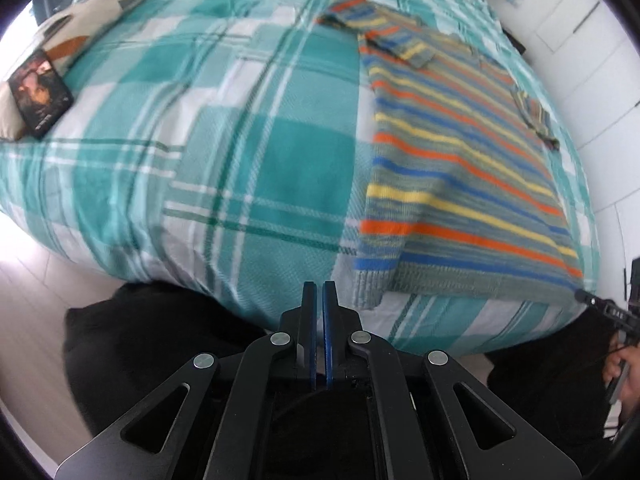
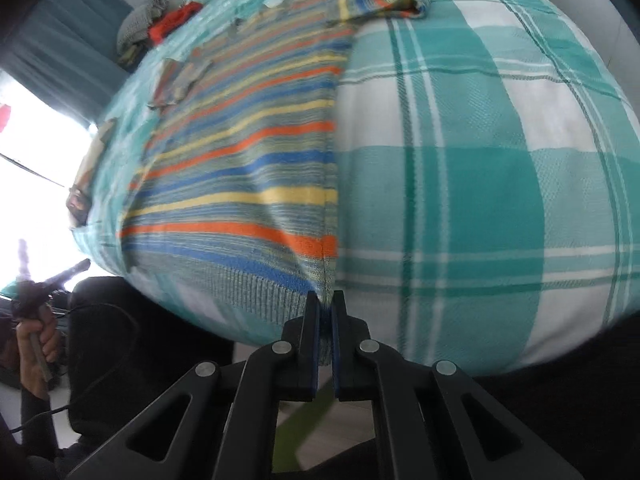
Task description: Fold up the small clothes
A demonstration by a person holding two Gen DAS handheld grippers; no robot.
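The striped knitted sweater (image 2: 248, 160) lies flat on the teal plaid bed (image 2: 480, 184), long axis running up-frame. The right tool (image 2: 326, 300) pinches its near hem corner at lower centre. The left tool (image 1: 319, 290), closed empty, sits farther left.

Both wrist views, somewhat blurred, share the sweater (image 1: 460, 168).

Motion blur softens the striped sweater (image 2: 248, 168) in the right wrist view, smearing its stripes. Beyond the sweater, a grey and red heap (image 2: 154, 26) is too small to identify. In the left wrist view, the right gripper (image 1: 608, 312) beside the sweater's hem is cut off by the picture's edge.
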